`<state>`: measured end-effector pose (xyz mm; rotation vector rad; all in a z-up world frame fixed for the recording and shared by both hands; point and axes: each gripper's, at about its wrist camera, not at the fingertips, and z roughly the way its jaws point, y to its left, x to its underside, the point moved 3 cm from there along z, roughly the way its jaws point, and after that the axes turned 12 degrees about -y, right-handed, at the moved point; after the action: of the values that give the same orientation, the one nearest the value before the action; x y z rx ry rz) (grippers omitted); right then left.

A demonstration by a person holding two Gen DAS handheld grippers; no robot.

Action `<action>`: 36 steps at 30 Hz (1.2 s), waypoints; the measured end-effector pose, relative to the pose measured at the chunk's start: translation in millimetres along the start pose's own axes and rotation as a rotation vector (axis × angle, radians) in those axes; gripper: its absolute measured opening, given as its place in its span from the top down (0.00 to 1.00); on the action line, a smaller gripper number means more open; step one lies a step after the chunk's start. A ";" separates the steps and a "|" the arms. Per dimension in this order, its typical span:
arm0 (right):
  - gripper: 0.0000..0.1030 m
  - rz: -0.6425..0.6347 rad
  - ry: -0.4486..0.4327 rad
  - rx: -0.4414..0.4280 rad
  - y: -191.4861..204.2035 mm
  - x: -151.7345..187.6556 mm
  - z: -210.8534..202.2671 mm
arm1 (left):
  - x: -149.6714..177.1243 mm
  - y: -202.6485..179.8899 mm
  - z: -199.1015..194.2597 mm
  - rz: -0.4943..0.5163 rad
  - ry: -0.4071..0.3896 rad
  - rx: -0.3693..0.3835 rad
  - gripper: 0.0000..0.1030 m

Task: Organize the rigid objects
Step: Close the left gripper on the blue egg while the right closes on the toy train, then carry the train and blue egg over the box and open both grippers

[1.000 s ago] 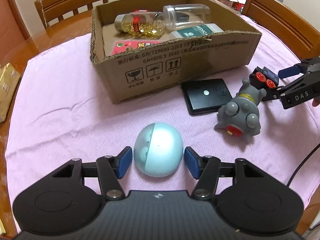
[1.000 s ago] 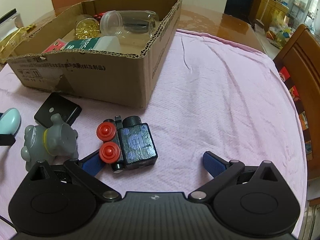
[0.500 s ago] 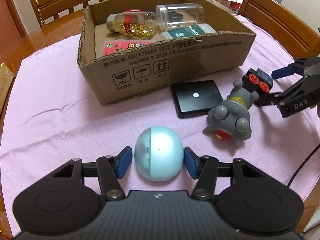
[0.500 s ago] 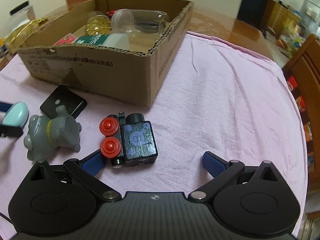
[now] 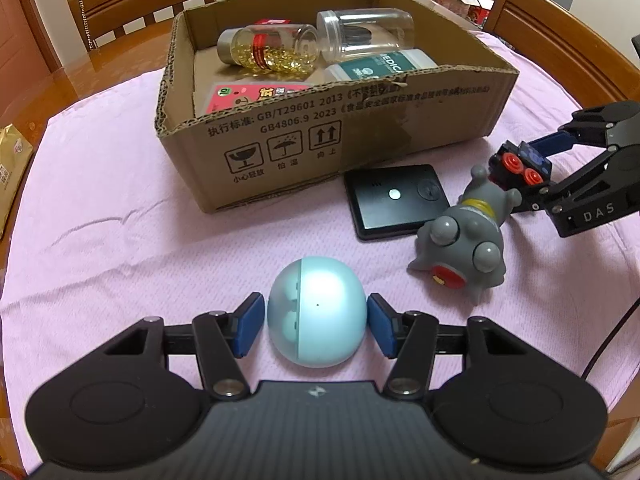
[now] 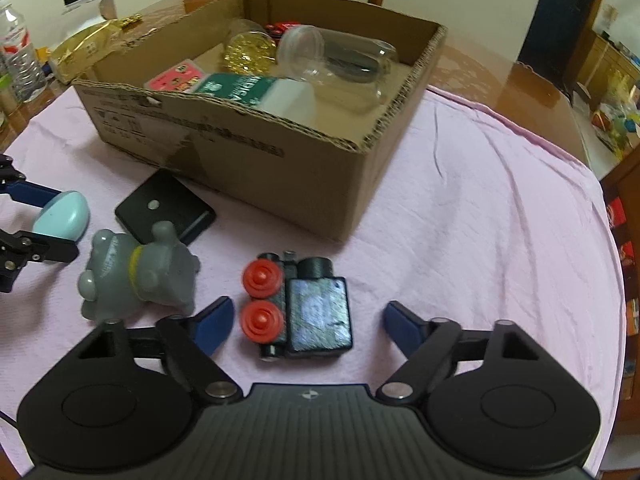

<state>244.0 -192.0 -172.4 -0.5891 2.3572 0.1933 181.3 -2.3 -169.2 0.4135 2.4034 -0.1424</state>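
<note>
My left gripper [image 5: 316, 322] straddles a light blue egg-shaped case [image 5: 316, 316] on the pink cloth, with a small gap at each pad. My right gripper [image 6: 308, 320] is open around a black toy train with red wheels [image 6: 298, 306], which lies on the cloth and touches neither pad. A grey toy figure [image 6: 136, 274] and a flat black square device [image 6: 166, 210] lie between the two grippers. The cardboard box [image 5: 360, 128] behind them holds a capsule bottle [image 5: 268, 50], a clear jar [image 5: 366, 34], a green-labelled white bottle [image 5: 380, 66] and a pink packet [image 5: 248, 94].
A gold foil bag [image 6: 86, 50], a water bottle [image 6: 20, 64] and a black-lidded jar [image 6: 86, 0] stand beyond the box on the left. Wooden chairs [image 5: 140, 4] ring the table. My right gripper's cable [image 5: 612, 340] trails at the right.
Both grippers have risen and tipped, so the box interior shows more. The left pads have closed in on the blue case. The right gripper has centred on the toy train.
</note>
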 end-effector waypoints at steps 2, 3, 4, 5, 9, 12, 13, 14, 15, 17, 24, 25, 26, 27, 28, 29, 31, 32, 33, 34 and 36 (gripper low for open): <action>0.27 -0.007 -0.004 -0.005 2.2 -1.5 -0.4 | -0.2 0.1 0.2 -0.002 0.001 -0.002 0.46; 0.28 -0.008 -0.007 -0.008 3.2 -2.0 -0.9 | -0.5 0.0 0.4 -0.002 0.001 -0.003 0.46; 0.31 -0.011 -0.009 -0.008 3.8 -2.4 -1.5 | -0.7 0.2 0.8 -0.003 0.001 -0.004 0.46; 0.34 -0.012 -0.010 -0.010 4.1 -2.0 -2.5 | -0.9 0.3 1.1 -0.004 0.000 -0.006 0.46; 0.42 -0.010 -0.013 -0.005 4.1 -4.4 -0.7 | -2.1 0.4 2.5 -0.008 -0.001 -0.014 0.45; 0.43 -0.013 -0.010 -0.004 4.7 -5.2 -1.6 | -3.0 0.4 3.5 -0.015 0.000 -0.018 0.45; 0.45 -0.016 -0.010 -0.003 5.2 -5.4 -1.1 | -3.3 0.2 3.9 -0.016 -0.001 -0.018 0.46; 0.46 -0.018 -0.010 -0.004 5.8 -5.6 -1.1 | -3.7 0.5 3.9 -0.019 -0.001 -0.017 0.50; 0.46 -0.021 -0.009 -0.003 6.7 -6.0 -1.1 | -4.1 0.4 3.3 -0.021 -0.001 -0.015 0.50; 0.46 -0.029 -0.004 -0.003 8.5 -6.6 -1.0 | -4.2 -0.3 2.8 -0.018 0.005 -0.015 0.50; 0.46 -0.041 0.002 -0.010 12.4 -10.9 -5.7 | -6.0 -0.8 -0.4 -0.006 0.020 0.002 0.50; 0.46 -0.044 0.001 -0.014 12.7 -12.2 -7.3 | -7.0 -1.0 -1.8 0.002 0.021 0.005 0.50; 0.46 -0.050 0.001 -0.015 12.5 -13.0 -9.4 | -8.2 -1.1 -3.6 0.009 0.022 0.005 0.50; 0.47 -0.058 0.002 -0.012 12.6 -14.3 -11.2 | -9.8 -0.9 -6.0 0.015 0.023 0.006 0.50; 0.47 -0.065 0.001 -0.011 12.3 -15.5 -12.8 | -11.8 -0.7 -7.5 0.019 0.023 0.009 0.50; 0.47 -0.074 0.002 -0.011 12.6 -16.8 -14.7 | -13.7 -0.5 -10.0 0.023 0.021 0.015 0.50; 0.47 -0.088 0.001 -0.014 12.4 -20.4 -19.4 | -18.7 0.0 -16.1 0.033 0.016 0.021 0.50; 0.47 -0.093 0.001 -0.016 12.6 -22.4 -21.7 | -21.2 0.4 -19.0 0.038 0.014 0.022 0.50; 0.47 -0.099 0.001 -0.020 12.5 -25.0 -25.5 | -24.0 0.6 -22.3 0.044 0.014 0.024 0.50; 0.47 -0.105 -0.002 -0.022 12.3 -27.8 -29.3 | -26.4 1.1 -24.9 0.048 0.015 0.026 0.50; 0.47 -0.114 -0.017 -0.025 11.4 -35.7 -39.5 | -31.7 1.2 -30.4 0.061 0.016 0.032 0.50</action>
<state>238.9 -180.5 -119.4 -0.7293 2.2996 0.1755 185.7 -2.9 -125.5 0.5037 2.4045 -0.1511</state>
